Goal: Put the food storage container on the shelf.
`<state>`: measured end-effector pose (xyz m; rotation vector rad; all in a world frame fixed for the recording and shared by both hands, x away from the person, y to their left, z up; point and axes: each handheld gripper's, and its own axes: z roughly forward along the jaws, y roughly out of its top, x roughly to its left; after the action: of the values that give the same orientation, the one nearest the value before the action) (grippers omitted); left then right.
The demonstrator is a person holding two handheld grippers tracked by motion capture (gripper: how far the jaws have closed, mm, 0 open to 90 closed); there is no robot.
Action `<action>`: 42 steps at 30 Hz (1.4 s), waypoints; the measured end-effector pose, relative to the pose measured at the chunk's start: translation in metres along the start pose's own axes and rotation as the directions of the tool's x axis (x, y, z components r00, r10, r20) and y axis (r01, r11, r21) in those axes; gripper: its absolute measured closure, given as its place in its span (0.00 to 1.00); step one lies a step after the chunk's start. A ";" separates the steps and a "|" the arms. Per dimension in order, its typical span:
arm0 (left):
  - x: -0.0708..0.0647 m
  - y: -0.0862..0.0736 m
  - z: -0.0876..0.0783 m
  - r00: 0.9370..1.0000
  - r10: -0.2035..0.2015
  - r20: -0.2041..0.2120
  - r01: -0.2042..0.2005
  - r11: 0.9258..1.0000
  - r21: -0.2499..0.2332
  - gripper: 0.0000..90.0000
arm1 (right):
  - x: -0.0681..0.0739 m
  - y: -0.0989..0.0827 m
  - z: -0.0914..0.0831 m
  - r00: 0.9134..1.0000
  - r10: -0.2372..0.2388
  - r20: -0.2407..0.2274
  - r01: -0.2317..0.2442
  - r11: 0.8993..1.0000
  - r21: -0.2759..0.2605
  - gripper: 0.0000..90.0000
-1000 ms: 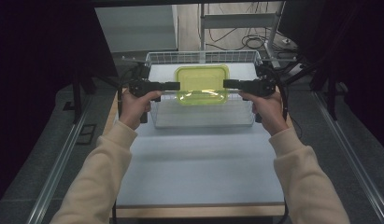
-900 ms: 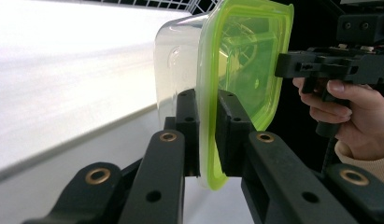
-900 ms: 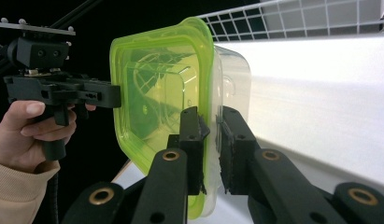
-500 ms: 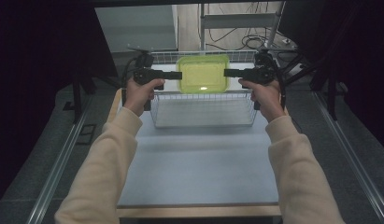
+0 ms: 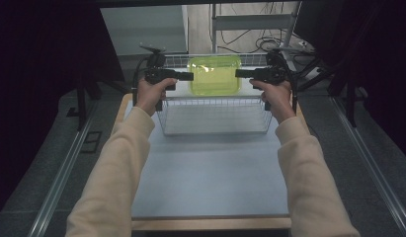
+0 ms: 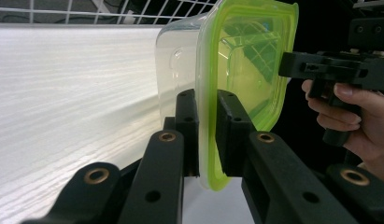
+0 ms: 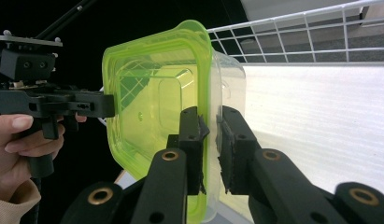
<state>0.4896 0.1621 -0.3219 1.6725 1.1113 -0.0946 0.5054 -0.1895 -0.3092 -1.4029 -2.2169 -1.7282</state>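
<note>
Clear plastic container with yellow-green lid (image 5: 215, 75) held level above far part of white wire basket (image 5: 214, 116). Left gripper (image 5: 185, 76) and right gripper (image 5: 243, 73) clamp lid rim at opposite left and right edges (jaws nearly closed), equally near.

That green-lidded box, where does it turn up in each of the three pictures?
High view: the green-lidded box sits top centre, held between both grippers above the wire basket.
Left gripper view: centre right, its rim between the fingers.
Right gripper view: centre left, rim between the fingers.
Shared landmark: the basket's white wire grid.
</note>
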 end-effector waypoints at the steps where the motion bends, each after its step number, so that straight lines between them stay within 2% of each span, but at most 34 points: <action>1: 0.000 0.000 0.000 1.000 0.000 0.000 0.000 1.000 0.000 0.89 | 0.000 0.000 0.000 1.000 0.000 0.000 0.000 1.000 0.000 0.89; 10: 0.005 0.005 0.005 1.000 -0.022 -0.016 0.022 1.000 -0.009 0.88 | -0.005 0.002 0.008 1.000 0.013 0.011 -0.013 1.000 0.002 0.88; 16: 0.009 0.007 0.014 0.999 -0.043 -0.031 0.042 0.999 -0.022 0.81 | -0.008 0.003 0.016 0.998 -0.016 0.054 0.015 1.000 0.011 0.80; 21: 0.012 0.006 0.020 0.998 -0.054 -0.041 0.053 0.998 -0.029 0.76 | -0.012 0.002 0.020 0.997 -0.013 0.071 0.013 1.000 0.007 0.75; 24: 0.016 0.005 0.024 0.997 -0.057 -0.049 0.055 0.998 -0.043 0.58 | -0.012 0.001 0.024 0.993 -0.026 0.112 0.024 1.000 0.013 0.60; 26: 0.017 0.004 0.024 0.997 -0.053 -0.055 0.051 0.997 -0.050 0.44 | -0.013 0.000 0.024 0.993 -0.021 0.117 0.021 1.000 0.007 0.58; 27: 0.017 0.004 0.023 0.997 -0.050 -0.061 0.046 0.997 -0.056 0.44 | -0.013 0.000 0.024 0.993 -0.015 0.117 0.015 1.000 0.000 0.57; 28: 0.018 0.003 0.021 0.997 -0.049 -0.061 0.044 0.996 -0.084 0.34 | -0.012 0.000 0.023 0.992 -0.015 0.122 0.015 1.000 0.000 0.51; 30: 0.019 0.003 0.019 0.997 -0.048 -0.054 0.043 0.995 -0.091 0.31 | -0.011 0.000 0.022 0.991 -0.024 0.132 0.025 1.000 -0.002 0.49; 31: 0.019 0.003 0.015 0.998 -0.040 -0.050 0.035 0.995 -0.095 0.26 | -0.008 -0.001 0.018 0.988 -0.035 0.148 0.039 0.999 -0.026 0.46; 32: 0.019 0.003 0.015 0.998 -0.040 -0.050 0.035 0.995 -0.095 0.25 | -0.008 -0.001 0.018 0.988 -0.035 0.148 0.039 0.999 -0.026 0.46; 34: 0.014 0.001 0.007 0.998 -0.004 -0.059 -0.002 0.995 -0.098 0.24 | -0.004 -0.002 0.012 0.987 -0.052 0.152 0.061 0.997 -0.052 0.42; 35: 0.014 0.001 0.007 0.998 -0.004 -0.059 -0.002 0.995 -0.098 0.24 | -0.002 -0.002 0.009 0.986 -0.068 0.153 0.076 0.996 -0.052 0.41; 37: 0.005 -0.002 0.001 0.997 0.042 -0.065 -0.048 0.994 -0.098 0.24 | 0.000 -0.003 0.006 0.985 -0.086 0.153 0.094 0.994 -0.051 0.40; 38: -0.002 -0.006 -0.004 0.995 0.069 -0.071 -0.076 0.992 -0.097 0.24 | 0.003 -0.006 0.000 0.983 -0.106 0.147 0.116 0.992 -0.057 0.38; 41: -0.009 -0.012 -0.009 0.994 0.090 -0.061 -0.096 0.990 -0.102 0.24 | 0.006 -0.009 -0.007 0.985 -0.120 0.127 0.130 0.989 -0.074 0.38; 42: -0.013 -0.016 -0.013 0.992 0.108 -0.059 -0.114 0.988 -0.104 0.24 | 0.010 -0.014 -0.016 0.984 -0.142 0.105 0.151 0.985 -0.084 0.37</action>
<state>0.4656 0.1640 -0.3205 1.6451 1.0416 0.0796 0.4828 -0.1957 -0.3093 -1.4056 -2.3768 -1.8678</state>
